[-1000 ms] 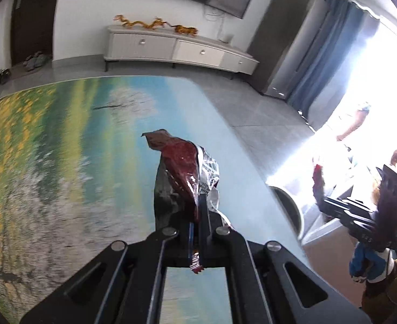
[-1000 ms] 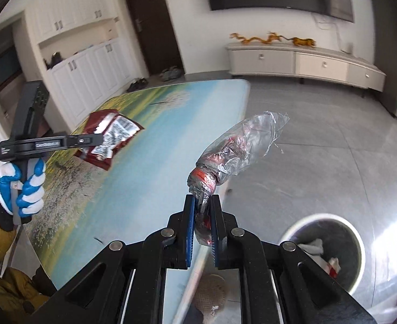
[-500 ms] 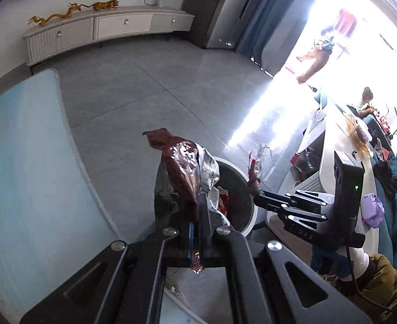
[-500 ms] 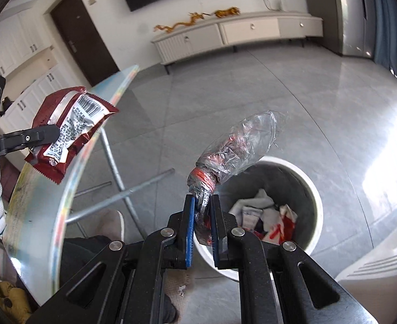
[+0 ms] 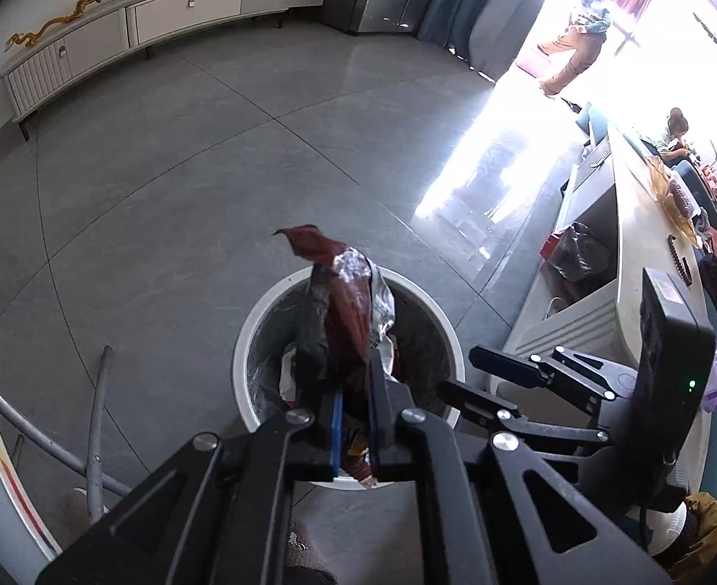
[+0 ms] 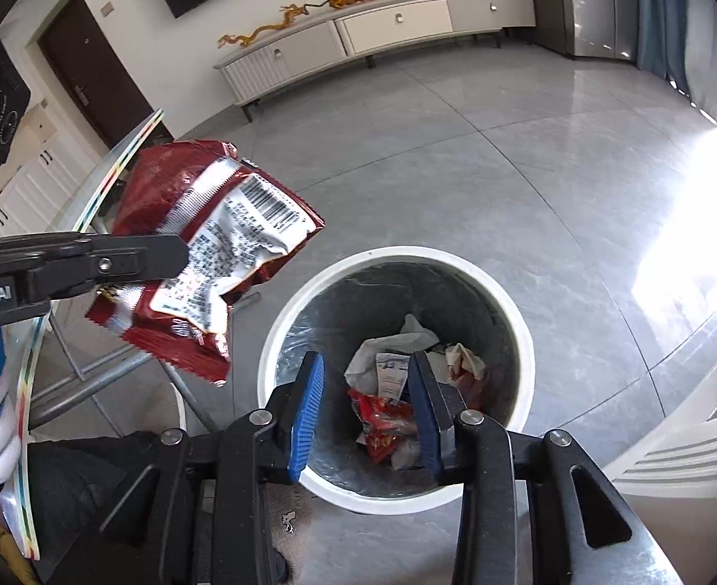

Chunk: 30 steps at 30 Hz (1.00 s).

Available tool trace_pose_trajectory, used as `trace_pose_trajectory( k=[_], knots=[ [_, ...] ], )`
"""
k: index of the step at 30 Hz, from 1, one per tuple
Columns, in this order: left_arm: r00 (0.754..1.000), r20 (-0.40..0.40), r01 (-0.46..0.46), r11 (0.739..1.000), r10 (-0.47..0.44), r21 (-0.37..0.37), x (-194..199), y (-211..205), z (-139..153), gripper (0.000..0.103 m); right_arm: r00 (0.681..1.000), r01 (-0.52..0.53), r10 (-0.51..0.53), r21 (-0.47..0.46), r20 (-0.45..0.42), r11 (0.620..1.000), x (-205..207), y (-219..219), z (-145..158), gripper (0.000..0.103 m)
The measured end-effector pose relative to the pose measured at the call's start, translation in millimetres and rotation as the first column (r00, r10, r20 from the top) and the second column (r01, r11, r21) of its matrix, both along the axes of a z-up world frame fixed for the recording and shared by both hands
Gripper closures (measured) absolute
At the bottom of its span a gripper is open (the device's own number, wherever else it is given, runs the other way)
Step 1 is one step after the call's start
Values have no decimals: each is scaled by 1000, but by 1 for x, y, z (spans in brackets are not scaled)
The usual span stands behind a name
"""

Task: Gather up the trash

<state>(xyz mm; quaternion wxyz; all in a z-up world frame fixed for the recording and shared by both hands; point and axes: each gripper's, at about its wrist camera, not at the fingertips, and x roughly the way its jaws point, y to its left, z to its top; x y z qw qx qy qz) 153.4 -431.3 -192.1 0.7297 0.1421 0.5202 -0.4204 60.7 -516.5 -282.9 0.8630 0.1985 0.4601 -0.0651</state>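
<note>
My left gripper [image 5: 356, 380] is shut on a red snack wrapper [image 5: 343, 312] and holds it over the round white trash bin [image 5: 246, 341]. In the right wrist view the same wrapper [image 6: 212, 253] hangs from the left gripper [image 6: 173, 256] just left of the bin [image 6: 524, 331]. My right gripper [image 6: 365, 390] is open and empty right above the bin, which holds several crumpled wrappers [image 6: 387, 419]. The right gripper also shows in the left wrist view [image 5: 470, 375], open, at the bin's right edge.
The table edge [image 6: 114, 175] with its metal legs [image 5: 95, 419] is at the left. A white cabinet [image 5: 631, 263] stands to the right of the bin. A TV sideboard [image 6: 382, 34] lines the far wall across grey floor tiles. Strong sunlight floods the right side.
My right gripper has opened and the crumpled plastic wrapper it held has gone from it. Both grippers have come closer over the bin; the left one still holds the red wrapper.
</note>
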Motion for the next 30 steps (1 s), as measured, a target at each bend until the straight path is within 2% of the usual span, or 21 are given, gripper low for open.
trace_pose_trajectory(
  k=[2, 3, 4, 8, 12, 16, 20, 22, 24, 26, 30],
  knots=[
    [1000, -8, -4, 1000, 4, -17, 0, -2, 0, 76, 1000, 9, -9, -11, -3, 1000, -4, -1, 1, 61],
    [1000, -2, -7, 1000, 7, -21, -1, -3, 1, 61, 1000, 14, -14, -17, -4, 1000, -7, -1, 2, 61],
    [1000, 10, -12, 1000, 13, -27, -1, -4, 3, 54, 1000, 17, -17, -20, -3, 1000, -7, -3, 3, 60],
    [999, 24, -22, 999, 23, -42, -4, 2, 10, 54, 999, 36, -36, -40, 7, 999, -11, -4, 14, 60],
    [992, 108, -60, 997, 66, -57, -10, 19, 29, 54, 999, 28, -26, -69, 33, 997, -15, 5, 31, 59],
    [970, 196, -131, 989, 143, -73, -14, 49, 52, 54, 997, 14, -6, -106, 81, 994, -13, 20, 54, 54],
    [930, 296, -201, 976, 216, -79, -21, 87, 73, 53, 991, 12, 8, -148, 132, 989, -9, 40, 78, 37],
    [912, 331, -233, 970, 244, -75, -24, 104, 81, 52, 987, 3, 22, -158, 159, 987, -5, 52, 91, 34],
    [888, 364, -274, 959, 281, -72, -27, 127, 89, 51, 982, -9, 42, -177, 186, 984, -2, 66, 104, 26],
    [863, 389, -320, 944, 323, -73, -29, 150, 96, 51, 975, -21, 66, -206, 211, 978, 3, 84, 117, 24],
    [804, 446, -399, 913, 393, -86, -36, 196, 110, 51, 961, -54, 118, -246, 251, 968, 11, 116, 139, 11]
  ],
)
